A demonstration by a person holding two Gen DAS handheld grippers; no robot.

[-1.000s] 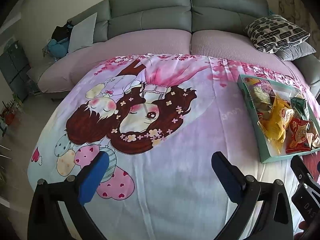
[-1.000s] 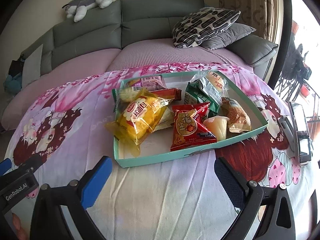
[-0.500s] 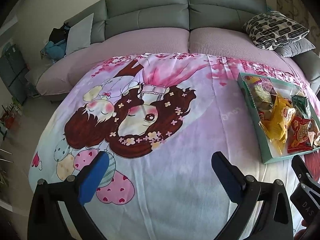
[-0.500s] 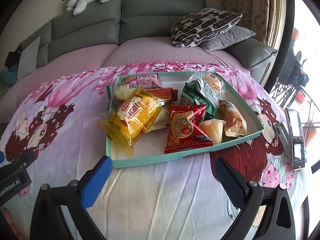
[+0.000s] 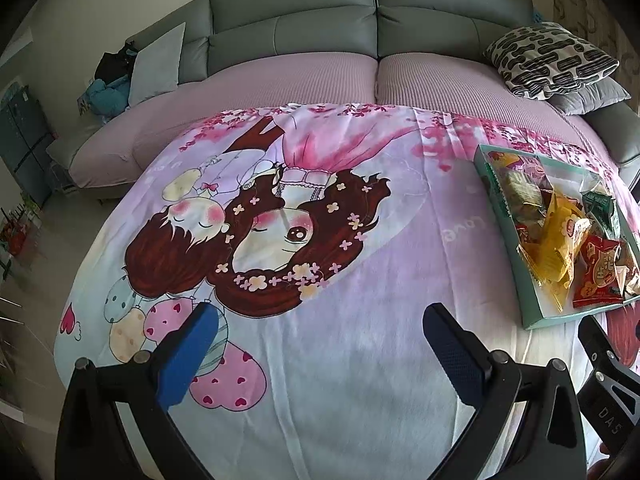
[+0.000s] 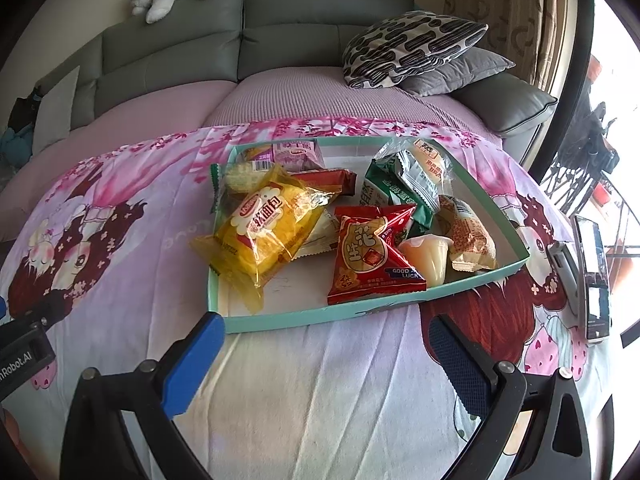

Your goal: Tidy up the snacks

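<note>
- The left gripper point(image 5: 316, 336) is spread wide and holds nothing — it hangs over the pink blanket point(image 5: 360, 360).
- The right gripper point(image 6: 324, 344) is spread too, empty.
- The snacks point(image 6: 272, 224) lie in the green tray point(image 6: 320, 316), mid-frame — just past it.

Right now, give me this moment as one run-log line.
left gripper: open, empty, over blanket | right gripper: open, empty, facing tray | snacks: all in tray, none grasped

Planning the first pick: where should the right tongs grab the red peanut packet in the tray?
Probably the red peanut packet by its near bottom corner, coming from above the tray's front wall: it lies flat on top, with the jelly cup crowding its right side.
</note>
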